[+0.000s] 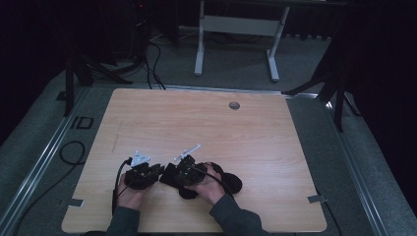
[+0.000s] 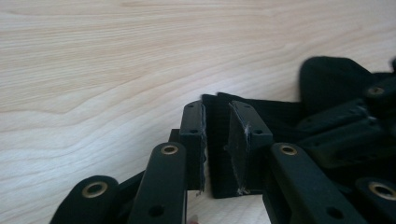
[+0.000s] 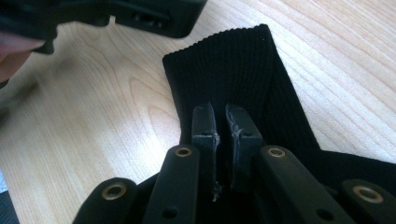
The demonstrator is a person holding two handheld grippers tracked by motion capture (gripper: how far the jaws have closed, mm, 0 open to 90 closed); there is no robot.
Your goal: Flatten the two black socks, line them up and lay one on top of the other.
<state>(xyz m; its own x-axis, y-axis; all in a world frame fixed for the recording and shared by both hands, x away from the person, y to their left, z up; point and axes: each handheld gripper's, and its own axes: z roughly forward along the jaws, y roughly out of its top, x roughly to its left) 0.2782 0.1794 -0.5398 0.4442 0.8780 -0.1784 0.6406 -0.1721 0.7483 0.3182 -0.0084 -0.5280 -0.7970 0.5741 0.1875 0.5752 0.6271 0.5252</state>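
The right hand-held gripper (image 3: 223,135), jaws nearly closed, pinches a black ribbed sock (image 3: 229,74) lying on the bench (image 1: 206,118); the left hand-held gripper (image 2: 215,140), slightly parted, straddles its edge, probably steadying it.

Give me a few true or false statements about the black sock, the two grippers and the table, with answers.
1. The black sock lies on a wooden table. True.
2. The right gripper has its fingers spread wide. False: they are nearly together, pinching the sock.
3. The left gripper is at the sock's edge, with a gap between its fingers. True.
4. The grippers are at the table's far edge. False: they are near the person's edge.
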